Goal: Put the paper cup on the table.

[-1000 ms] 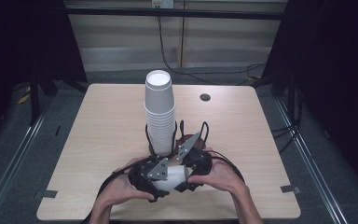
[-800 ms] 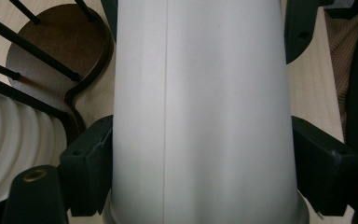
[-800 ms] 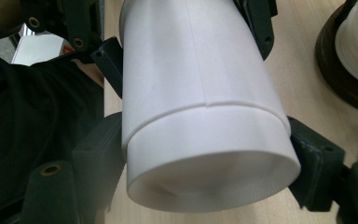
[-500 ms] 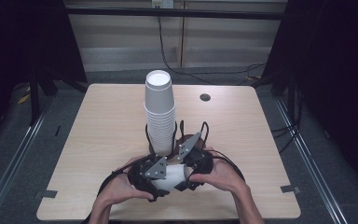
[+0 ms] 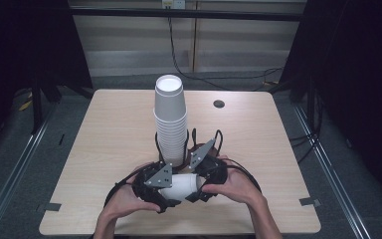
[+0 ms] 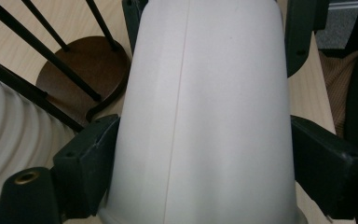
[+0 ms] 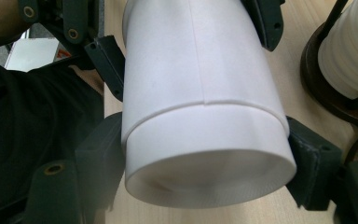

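A tall stack of white paper cups point(image 5: 170, 119) stands on a dark round holder point(image 6: 86, 70) with thin black upright rods, mid-table. In front of it a white cup point(image 5: 179, 185) lies on its side between both grippers. My left gripper point(image 5: 171, 188) is shut on its wider end point(image 6: 205, 116), one jaw on each side. My right gripper point(image 5: 191, 181) is shut on the base end point(image 7: 207, 154). In the right gripper view a stepped seam runs around the wall, as of two nested cups. The left gripper's jaws hold the part beyond it.
The wooden table point(image 5: 104, 144) has a small black round grommet point(image 5: 219, 103) at the back right. The stack point(image 7: 354, 46) and its holder stand close behind the grippers. A person's hands point(image 5: 238, 186) hold the grippers near the front edge. Cables loop around them.
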The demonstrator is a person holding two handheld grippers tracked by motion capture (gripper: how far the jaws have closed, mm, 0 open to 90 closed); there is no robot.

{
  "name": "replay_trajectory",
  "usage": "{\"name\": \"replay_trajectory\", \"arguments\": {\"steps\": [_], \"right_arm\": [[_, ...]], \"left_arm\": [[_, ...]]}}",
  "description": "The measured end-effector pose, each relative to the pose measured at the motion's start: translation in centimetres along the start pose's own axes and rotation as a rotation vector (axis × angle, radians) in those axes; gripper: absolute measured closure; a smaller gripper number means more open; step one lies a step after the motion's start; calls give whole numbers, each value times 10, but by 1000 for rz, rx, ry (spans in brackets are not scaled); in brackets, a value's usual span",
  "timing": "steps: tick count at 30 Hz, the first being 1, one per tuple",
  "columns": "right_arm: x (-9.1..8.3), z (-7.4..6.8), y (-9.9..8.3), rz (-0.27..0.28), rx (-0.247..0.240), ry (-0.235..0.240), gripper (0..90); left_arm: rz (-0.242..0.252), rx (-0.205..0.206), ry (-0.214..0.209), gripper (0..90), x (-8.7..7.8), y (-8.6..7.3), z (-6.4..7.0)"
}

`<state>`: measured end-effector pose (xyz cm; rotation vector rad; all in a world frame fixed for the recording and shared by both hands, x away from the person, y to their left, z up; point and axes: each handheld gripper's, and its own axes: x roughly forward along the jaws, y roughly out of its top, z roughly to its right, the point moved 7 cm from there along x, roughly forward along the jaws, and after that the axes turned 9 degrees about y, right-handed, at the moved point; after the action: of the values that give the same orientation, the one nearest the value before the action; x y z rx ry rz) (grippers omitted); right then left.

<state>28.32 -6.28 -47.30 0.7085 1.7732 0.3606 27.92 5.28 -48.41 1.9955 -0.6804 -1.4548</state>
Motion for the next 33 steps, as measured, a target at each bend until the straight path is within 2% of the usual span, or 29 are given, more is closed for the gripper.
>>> {"name": "replay_trajectory", "arguments": {"steps": [6,9,13,17,22,23,27,32,33], "right_arm": [[-1,0,1,10,6,4,246],[-2,-1,2,11,7,2,246],[-3,-1,2,17,0,-2,246],[-4,-1,2,24,-1,-2,246],[-4,2,-2,26,7,-8,245],[-5,2,-3,34,8,-8,245],[-6,3,-6,40,25,-15,245],[-9,7,-13,64,56,-32,244],[-10,7,-15,68,64,-34,244]], "left_arm": [[24,-17,-16,148,-3,-1,-2],[35,-21,-4,147,-4,0,-2],[68,-27,-5,148,-7,1,-3],[112,-58,-26,151,-10,2,-5],[173,-93,-6,155,-17,4,-9],[181,-105,-3,156,-18,3,-9],[183,-109,17,156,-20,1,-12],[242,-159,39,156,-28,-2,-17],[246,-155,46,156,-30,-3,-19]]}}
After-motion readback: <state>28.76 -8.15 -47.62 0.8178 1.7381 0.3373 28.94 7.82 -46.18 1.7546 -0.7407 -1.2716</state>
